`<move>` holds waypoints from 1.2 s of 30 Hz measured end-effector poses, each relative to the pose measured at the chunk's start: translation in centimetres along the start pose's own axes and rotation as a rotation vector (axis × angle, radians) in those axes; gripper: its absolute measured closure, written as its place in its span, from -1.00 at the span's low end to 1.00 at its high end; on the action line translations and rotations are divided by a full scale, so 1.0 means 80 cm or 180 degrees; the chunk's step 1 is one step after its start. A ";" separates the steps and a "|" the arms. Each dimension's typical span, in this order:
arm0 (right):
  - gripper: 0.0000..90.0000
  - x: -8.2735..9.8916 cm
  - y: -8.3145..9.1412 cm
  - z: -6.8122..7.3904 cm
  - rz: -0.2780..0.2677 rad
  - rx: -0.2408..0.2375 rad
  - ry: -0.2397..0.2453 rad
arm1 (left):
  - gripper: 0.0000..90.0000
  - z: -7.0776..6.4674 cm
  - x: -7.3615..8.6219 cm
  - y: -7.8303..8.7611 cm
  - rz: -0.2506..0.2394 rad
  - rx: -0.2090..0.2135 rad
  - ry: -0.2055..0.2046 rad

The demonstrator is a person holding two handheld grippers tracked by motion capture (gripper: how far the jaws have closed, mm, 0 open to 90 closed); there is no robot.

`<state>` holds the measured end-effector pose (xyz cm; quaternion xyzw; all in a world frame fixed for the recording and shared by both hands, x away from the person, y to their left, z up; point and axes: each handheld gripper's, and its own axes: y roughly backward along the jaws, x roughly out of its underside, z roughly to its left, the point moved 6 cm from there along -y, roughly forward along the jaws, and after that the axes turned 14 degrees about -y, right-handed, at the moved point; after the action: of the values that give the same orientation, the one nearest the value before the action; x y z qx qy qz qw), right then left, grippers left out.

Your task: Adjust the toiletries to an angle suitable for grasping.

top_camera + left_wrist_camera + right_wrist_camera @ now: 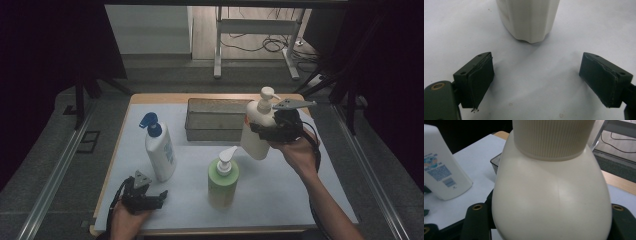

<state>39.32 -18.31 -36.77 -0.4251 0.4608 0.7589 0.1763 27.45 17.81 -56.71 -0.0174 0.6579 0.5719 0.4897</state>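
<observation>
My right gripper [264, 132] is shut on a cream pump bottle [256, 131], which hangs tilted above the table beside the right end of a grey metal tray [212, 131]. In the right gripper view the cream bottle [551, 202] sits wedged between the two black jaws, and its ribbed collar is at the top. My left gripper [155, 193] rests at the front left of the table. Its jaws stand wide apart in the left gripper view with nothing between them [536, 82]. Just ahead of them is the base of a white bottle [529, 20].
A white bottle with a blue pump [159, 150] stands at the left and shows again as a labelled white bottle [441, 170]. A green pump bottle [223, 180] stands at the front centre. A pale sheet [280, 195] covers the wooden table.
</observation>
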 end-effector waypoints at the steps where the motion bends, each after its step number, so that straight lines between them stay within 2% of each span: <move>1: -0.19 -0.002 -0.001 0.001 -0.0007 -0.0002 -0.0002 | -0.73 0.000 0.000 0.000 0.0000 0.0000 0.0001; 11: -0.19 -0.023 -0.023 0.006 -0.0056 -0.0013 0.0007 | -0.73 0.000 0.000 0.000 0.0001 0.0001 -0.0001; 30: -0.19 -0.057 -0.059 0.027 -0.0152 -0.0035 0.0031 | -0.73 0.000 0.000 0.000 0.0004 0.0000 -0.0007; 36: -0.19 -0.067 -0.071 0.030 -0.0186 0.0004 0.0031 | -0.73 0.000 0.000 0.000 0.0007 0.0001 -0.0007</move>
<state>45.00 -12.73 -35.07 -0.4419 0.4494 0.7511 0.1964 27.46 17.84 -56.71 -0.0160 0.6575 0.5723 0.4898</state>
